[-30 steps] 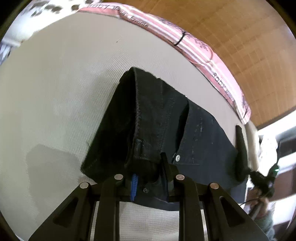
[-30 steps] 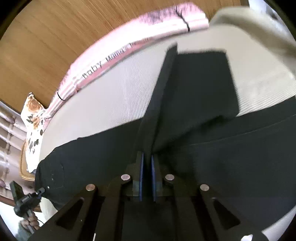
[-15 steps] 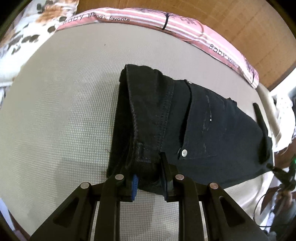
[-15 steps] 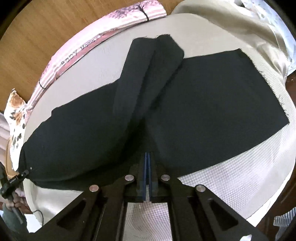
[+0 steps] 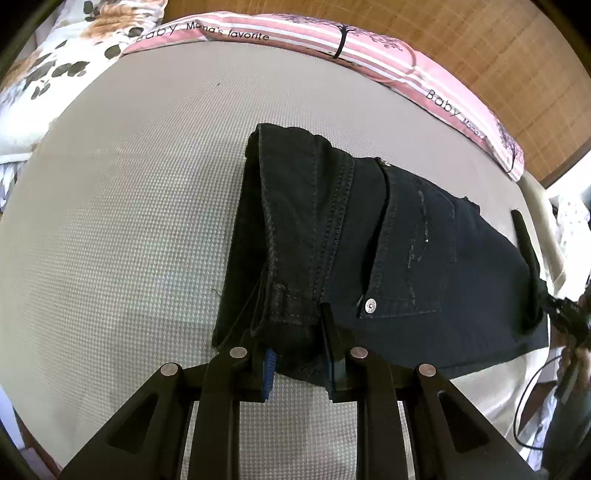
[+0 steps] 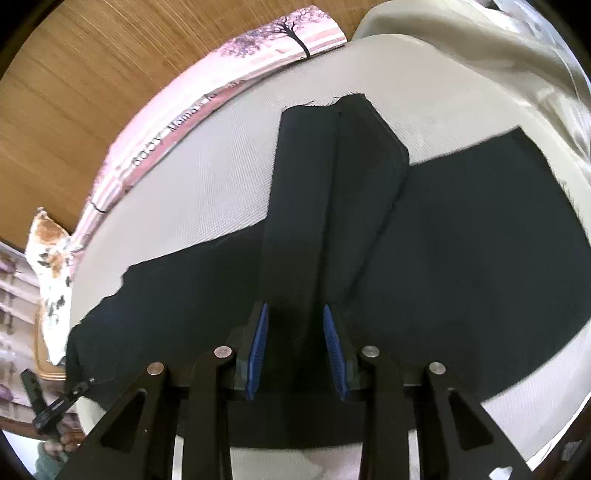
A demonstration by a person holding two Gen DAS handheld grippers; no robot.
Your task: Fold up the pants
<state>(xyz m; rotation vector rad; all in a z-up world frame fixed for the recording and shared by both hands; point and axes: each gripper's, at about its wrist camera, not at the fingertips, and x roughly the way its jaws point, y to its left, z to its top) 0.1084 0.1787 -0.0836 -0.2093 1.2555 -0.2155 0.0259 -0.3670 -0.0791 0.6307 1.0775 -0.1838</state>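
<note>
Pink striped cloth along the bed's far edge, printed "Baby Mama's favorite"; the print repeats farther right, partly legible.

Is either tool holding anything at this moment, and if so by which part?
The left tool grips the black pants at the bunched waistband. The right tool is open around the folded leg fabric, holding nothing.

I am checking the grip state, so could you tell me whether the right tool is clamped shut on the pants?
No, the right tool stands open, its blue pads apart on either side of the black pants.
</note>
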